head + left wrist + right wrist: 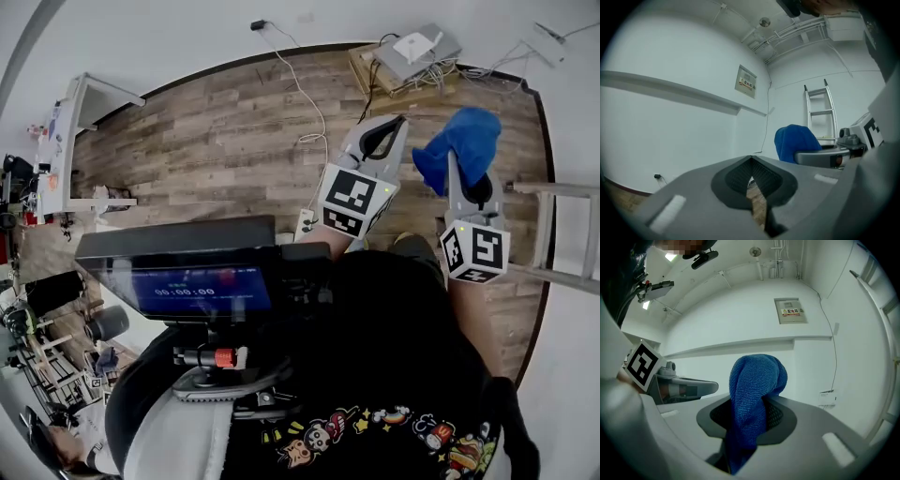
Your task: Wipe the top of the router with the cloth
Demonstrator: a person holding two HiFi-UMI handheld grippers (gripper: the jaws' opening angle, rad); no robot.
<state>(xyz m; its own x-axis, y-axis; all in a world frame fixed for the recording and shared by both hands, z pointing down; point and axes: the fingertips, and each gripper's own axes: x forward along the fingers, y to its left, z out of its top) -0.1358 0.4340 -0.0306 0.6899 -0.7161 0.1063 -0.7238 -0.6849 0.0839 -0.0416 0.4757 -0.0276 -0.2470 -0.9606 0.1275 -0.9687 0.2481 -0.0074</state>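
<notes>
I see open floor ahead toward router; cable crosses it, ladder crowds right, monitor blocks near left.

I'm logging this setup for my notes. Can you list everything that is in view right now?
router: one, white, on a grey box across the room
cloth: one, blue, in the right gripper
ladder: one, silver, at the person's right
power strip: one, white, on the floor
cable: one, white, across the floor
screen: one, black, before the person
left gripper: one, grey, shut, empty
right gripper: one, grey, shut on the cloth
</notes>
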